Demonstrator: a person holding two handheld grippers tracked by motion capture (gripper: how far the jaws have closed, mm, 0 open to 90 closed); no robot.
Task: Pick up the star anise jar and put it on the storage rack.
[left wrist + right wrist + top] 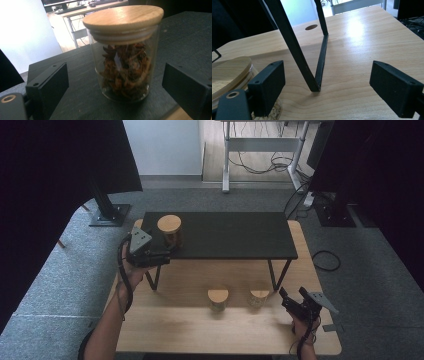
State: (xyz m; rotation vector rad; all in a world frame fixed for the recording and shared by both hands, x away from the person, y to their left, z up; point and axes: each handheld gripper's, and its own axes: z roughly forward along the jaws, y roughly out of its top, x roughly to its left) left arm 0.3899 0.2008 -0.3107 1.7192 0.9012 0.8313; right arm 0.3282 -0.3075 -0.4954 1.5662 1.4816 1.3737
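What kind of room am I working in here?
Probably an office or lab recording corner: grey carpet, dark curtains at both sides, and a height-adjustable desk frame with loose cables behind the wooden table.

three lidded jars [170,229] [218,298] [259,297], one black shelf [235,235], two grippers [167,254] [293,294].

High view is dim, soft and low-contrast; black curtains at both upper corners swallow detail, brighter floor at top centre. Wooden surface [190,320] shows faint shadows under the black shelf [235,237]. Left gripper view: blown-out white wall at left, jar [123,53] contents slightly blurred, near fingers [50,86] soft. Right gripper view is brightest, with glare on the wood; jar lid [229,71] at the left edge out of focus.
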